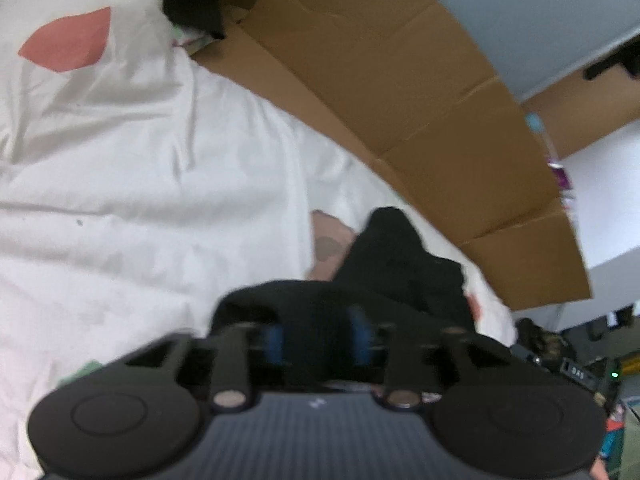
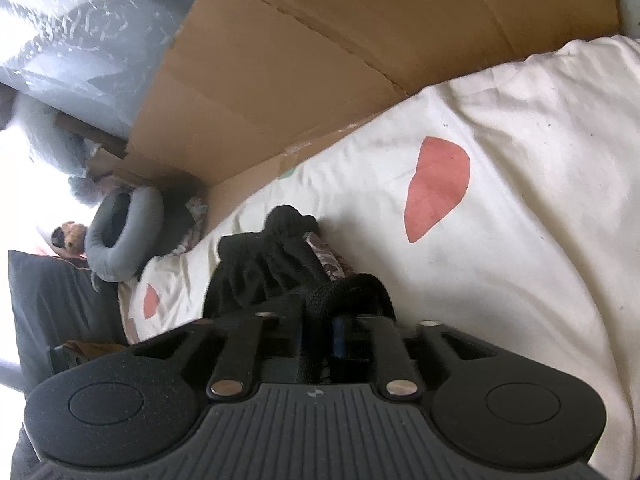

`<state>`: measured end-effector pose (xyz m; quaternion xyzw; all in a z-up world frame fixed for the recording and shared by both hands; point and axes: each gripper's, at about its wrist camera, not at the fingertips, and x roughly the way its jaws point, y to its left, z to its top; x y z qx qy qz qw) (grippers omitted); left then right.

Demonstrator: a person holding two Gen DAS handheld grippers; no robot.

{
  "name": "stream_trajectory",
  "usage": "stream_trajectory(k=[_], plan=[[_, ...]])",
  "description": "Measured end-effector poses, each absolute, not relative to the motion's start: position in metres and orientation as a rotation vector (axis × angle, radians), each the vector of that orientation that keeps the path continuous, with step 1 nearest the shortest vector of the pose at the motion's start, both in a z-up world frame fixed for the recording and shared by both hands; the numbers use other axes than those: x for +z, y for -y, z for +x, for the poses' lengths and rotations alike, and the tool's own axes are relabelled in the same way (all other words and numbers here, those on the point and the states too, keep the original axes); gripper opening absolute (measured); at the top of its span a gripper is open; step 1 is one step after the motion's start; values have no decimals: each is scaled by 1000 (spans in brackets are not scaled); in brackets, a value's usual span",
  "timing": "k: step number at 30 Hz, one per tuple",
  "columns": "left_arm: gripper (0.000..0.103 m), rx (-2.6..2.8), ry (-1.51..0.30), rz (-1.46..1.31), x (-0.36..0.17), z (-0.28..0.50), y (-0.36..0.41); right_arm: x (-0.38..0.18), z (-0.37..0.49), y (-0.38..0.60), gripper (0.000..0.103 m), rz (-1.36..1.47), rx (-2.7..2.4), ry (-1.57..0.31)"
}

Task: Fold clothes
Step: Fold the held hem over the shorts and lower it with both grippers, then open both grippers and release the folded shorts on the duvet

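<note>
Surface: white bedsheet (image 1: 120, 168) with pink leaf prints; one print visible in left wrist view, upper left; two in right wrist view.
Backdrop: brown cardboard (image 1: 400, 92) running along far edge of the sheet in both views.
Garment: one black garment (image 1: 384, 276), bunched, low centre of both frames, lying on the sheet directly ahead of both tools.
Left gripper (image 1: 318, 344): blue pads some way apart with black cloth filling the gap between them. Frame blurred; cannot tell whether it is clamped or merely resting in the cloth.
Right gripper (image 2: 332, 336): fingers drawn close, pinching a rolled hem or cord of the garment (image 2: 280, 256).
Key relation: cloth runs forward and away from each tool toward frame centre; long axis not readable while bunched. Both tools at the cloth, neither clearly nearer.
Judgement: next move likely lifts and spreads the two held ends apart to find the true length.
Other: grey ring-shaped cushion (image 2: 120, 236), left of right wrist view; one.
</note>
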<state>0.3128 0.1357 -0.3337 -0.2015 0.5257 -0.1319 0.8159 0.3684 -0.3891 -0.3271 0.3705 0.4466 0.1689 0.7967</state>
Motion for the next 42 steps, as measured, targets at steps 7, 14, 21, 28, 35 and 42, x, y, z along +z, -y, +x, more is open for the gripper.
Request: stream_trajectory(k=[7, 14, 21, 28, 35, 42], plan=[[64, -272, -1101, -361, -324, 289, -134, -324, 344, 395, 56, 783, 393, -944], [65, -293, -1122, -286, -332, 271, -120, -328, 326, 382, 64, 740, 421, -958], [65, -324, -1136, -175, -341, 254, -97, -336, 312, 365, 65, 672, 420, -957], [62, -323, -1137, -52, -357, 252, -77, -328, 302, 330, 65, 408, 418, -915], [62, -325, -1124, 64, -367, 253, -63, -329, 300, 312, 64, 260, 416, -905], [65, -316, -1097, 79, -375, 256, -60, -332, 298, 298, 62, 156, 402, -894]])
